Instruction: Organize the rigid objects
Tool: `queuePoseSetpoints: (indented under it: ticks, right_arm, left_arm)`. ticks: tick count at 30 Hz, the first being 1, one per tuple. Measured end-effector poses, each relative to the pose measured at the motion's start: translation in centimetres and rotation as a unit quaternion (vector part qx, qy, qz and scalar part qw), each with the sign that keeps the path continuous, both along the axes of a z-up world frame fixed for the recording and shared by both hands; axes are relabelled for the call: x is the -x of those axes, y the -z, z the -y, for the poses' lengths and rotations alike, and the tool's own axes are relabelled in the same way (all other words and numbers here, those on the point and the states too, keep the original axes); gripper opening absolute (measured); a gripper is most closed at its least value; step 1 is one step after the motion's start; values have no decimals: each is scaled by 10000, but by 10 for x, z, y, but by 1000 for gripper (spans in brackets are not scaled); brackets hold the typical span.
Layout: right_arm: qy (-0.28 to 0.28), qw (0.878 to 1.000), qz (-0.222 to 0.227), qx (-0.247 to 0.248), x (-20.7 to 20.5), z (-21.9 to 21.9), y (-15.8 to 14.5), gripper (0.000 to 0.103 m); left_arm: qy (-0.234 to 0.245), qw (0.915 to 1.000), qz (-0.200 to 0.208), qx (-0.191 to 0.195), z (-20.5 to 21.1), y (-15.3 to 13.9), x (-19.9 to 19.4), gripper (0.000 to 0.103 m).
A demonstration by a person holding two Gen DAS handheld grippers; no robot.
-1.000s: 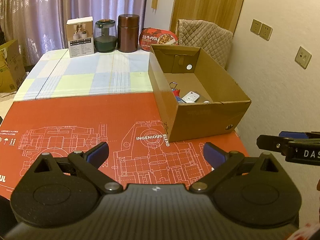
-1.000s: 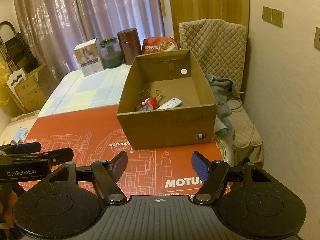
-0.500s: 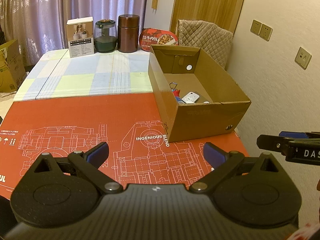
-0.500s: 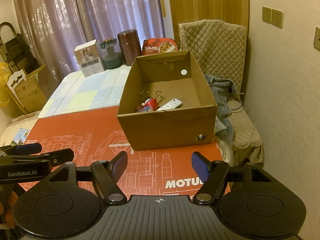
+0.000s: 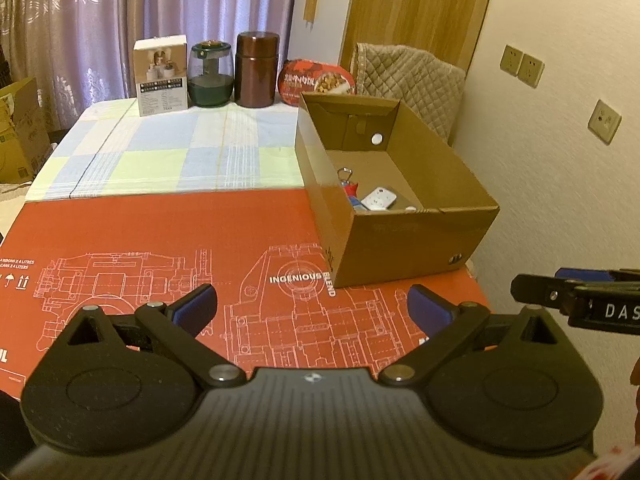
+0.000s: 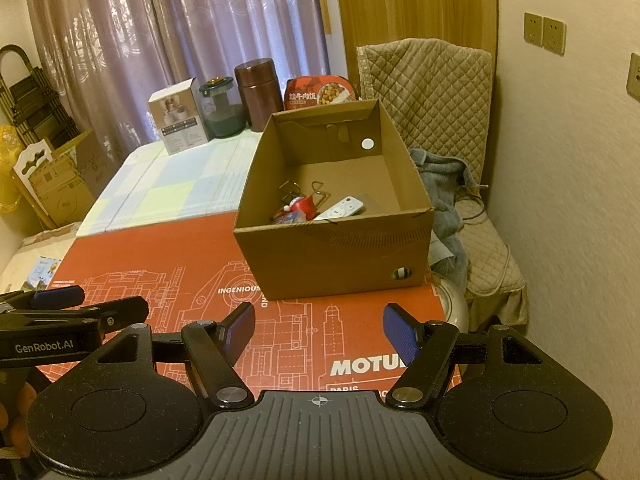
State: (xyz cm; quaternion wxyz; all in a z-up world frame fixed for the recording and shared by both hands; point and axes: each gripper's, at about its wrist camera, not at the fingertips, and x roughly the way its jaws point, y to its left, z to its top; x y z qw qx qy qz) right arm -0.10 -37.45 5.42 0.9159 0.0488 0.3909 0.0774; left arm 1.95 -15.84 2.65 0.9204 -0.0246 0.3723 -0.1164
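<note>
Two claws, the left claw [image 5: 312,306] and the right claw [image 6: 319,330], are hovering wide and empty over the red printed sheet [image 5: 160,240] covering the table's near half, short of the cardboard box [image 6: 332,248]. Inside the box a white remote [image 6: 340,210] is lying beside a red item [image 6: 302,206]. Behind the box, curtains [image 6: 160,40] are hanging.

Red mat [image 6: 168,264]: "INGENIOUS BLEND", "MOTUL" (partly hidden), "PARIS"; left gripper [image 6: 60,308]: "GenRobot.AI".

Red mat [image 5: 160,232] lies bare; open cardboard box [image 6: 332,256] blocks the right.
</note>
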Motion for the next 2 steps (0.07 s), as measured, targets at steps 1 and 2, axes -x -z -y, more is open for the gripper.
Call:
queuePoseSetpoints:
  ticks: [1,2]
  right_arm:
    - [-1,10000,1,0,0,0,0,68]
    - [3,10000,3,3,0,0,0,68]
  left_arm:
    - [2,10000,25,-7,0,-1,0,101]
    - [13,10000,31,-4,0,-1,0,101]
